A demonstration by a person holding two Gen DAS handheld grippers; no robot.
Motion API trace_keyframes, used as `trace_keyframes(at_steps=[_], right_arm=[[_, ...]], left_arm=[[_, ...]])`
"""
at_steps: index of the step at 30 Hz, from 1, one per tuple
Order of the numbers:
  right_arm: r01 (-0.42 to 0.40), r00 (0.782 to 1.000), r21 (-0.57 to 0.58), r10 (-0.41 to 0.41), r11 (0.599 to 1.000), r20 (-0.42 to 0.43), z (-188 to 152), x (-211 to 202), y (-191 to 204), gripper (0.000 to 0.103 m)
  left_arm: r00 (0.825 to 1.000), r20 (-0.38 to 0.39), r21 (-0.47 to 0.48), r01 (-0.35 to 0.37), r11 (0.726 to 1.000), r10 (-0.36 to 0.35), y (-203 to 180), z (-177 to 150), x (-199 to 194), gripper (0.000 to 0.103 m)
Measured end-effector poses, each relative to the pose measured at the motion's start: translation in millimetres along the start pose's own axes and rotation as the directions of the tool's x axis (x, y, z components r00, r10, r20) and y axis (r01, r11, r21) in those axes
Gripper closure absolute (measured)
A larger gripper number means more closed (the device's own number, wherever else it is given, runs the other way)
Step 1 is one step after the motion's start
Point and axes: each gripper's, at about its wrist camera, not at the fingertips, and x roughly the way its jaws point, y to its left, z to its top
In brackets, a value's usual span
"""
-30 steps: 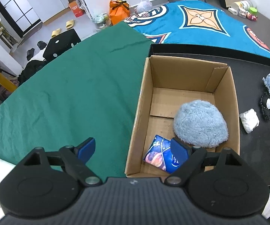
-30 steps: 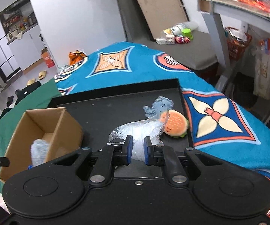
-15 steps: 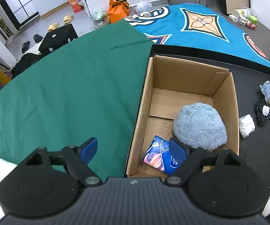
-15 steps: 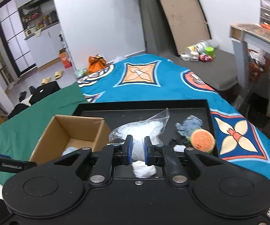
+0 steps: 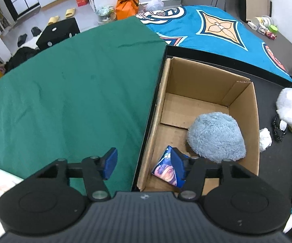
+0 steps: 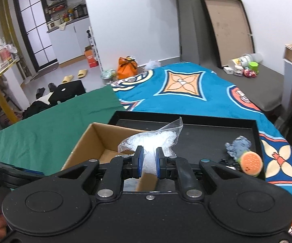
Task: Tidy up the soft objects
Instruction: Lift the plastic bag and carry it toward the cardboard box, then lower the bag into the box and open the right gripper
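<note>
A crinkly clear plastic bag (image 6: 152,141) of white filling is clamped between the right gripper's (image 6: 147,162) blue pads, held above the corrugated cardboard box (image 5: 243,93). The left gripper (image 5: 143,162) has just been closing; its jaws stand apart with nothing pinched, over the box's near corner. A round fluffy blue plush (image 5: 215,136) and a glossy blue packet (image 5: 169,169), print unreadable, are seen inside the box.

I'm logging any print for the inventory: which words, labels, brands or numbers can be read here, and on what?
None is legible.
Blue printed packet in brown cardboard box: print too blurred.
Orange carton on the floor: marking too small.
White letters at the right wrist view's left edge: cut off.
</note>
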Motion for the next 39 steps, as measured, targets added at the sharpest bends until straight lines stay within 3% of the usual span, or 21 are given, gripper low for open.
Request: trace_keyframes(at_steps=[6, 17, 24, 32, 34, 39], right_arm=[[-0.032, 0.999, -0.034, 0.032, 0.999, -0.013, 1.7, 6.4, 24.7, 0.091], [-0.087, 0.996, -0.068, 0.085, 0.994, -0.042, 4.0, 24.0, 56.0, 0.092], [-0.137, 0.99, -0.072, 0.134, 0.988, -0.048, 5.5, 31.2, 68.2, 0.091], [-0.11, 0.992, -0.035, 0.108, 0.993, -0.062, -0.8, 25.3, 49.3, 0.089], [-0.099, 0.993, -0.026, 0.097, 0.995, -0.064, -3.0, 23.4, 43.5, 0.081], [-0.07, 0.995, -0.003, 0.07, 0.998, -0.068, -10.5, 17.0, 25.6, 0.078]], left_arm=[[0.999, -0.028, -0.026, 0.027, 0.999, -0.028, 7.0, 0.8, 7.7, 0.058], [0.995, -0.079, -0.053, 0.052, 0.997, -0.056, 13.7, 1.0, 21.9, 0.088], [0.995, -0.069, -0.057, 0.066, 0.996, -0.07, 16.9, 0.4, 22.9, 0.089], [0.997, -0.064, -0.033, 0.043, 0.999, -0.046, 11.2, 0.5, 19.7, 0.086], [0.998, -0.063, -0.022, 0.026, 0.999, -0.028, 8.3, 0.9, 18.4, 0.085], [0.998, -0.054, -0.028, 0.013, 1.0, -0.015, 7.1, 0.4, 13.6, 0.079]])
